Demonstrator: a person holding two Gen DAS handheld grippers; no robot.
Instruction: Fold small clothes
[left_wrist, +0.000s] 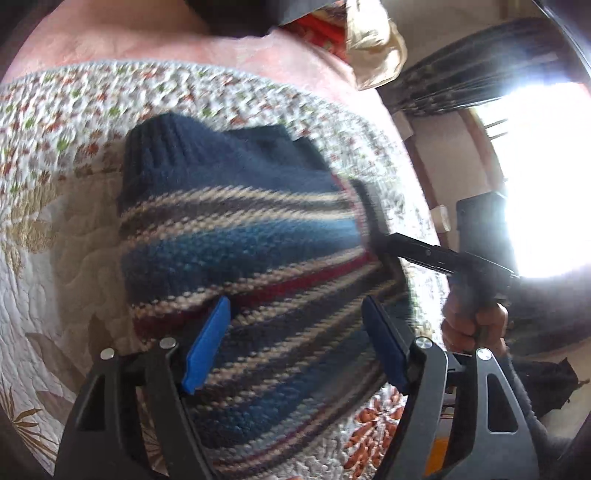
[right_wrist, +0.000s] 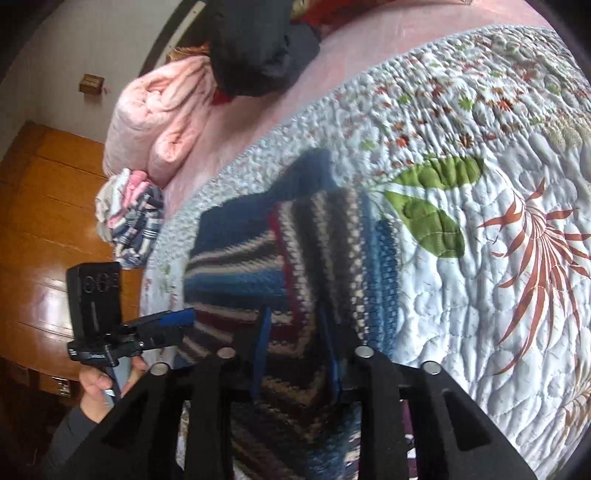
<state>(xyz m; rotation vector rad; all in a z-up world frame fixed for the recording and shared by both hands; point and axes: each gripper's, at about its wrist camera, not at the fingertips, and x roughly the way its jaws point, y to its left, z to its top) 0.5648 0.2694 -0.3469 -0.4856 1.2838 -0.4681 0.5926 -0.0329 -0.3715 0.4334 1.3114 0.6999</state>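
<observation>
I am holding my left gripper (left_wrist: 295, 343) wide open over the near edge of the striped navy, blue, red and cream knitted sweater (left_wrist: 236, 236) lying on the floral quilted bedspread (left_wrist: 66, 229), while my right gripper (right_wrist: 295, 354), fingers narrowed and seemingly pinching a folded knit layer, is probably best carried low and evenly so edges align.

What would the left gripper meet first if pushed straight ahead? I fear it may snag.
Probably the striped knit sweater: the left gripper has its jaws open over it, and the quilt lies beyond. Depth is unclear.
</observation>
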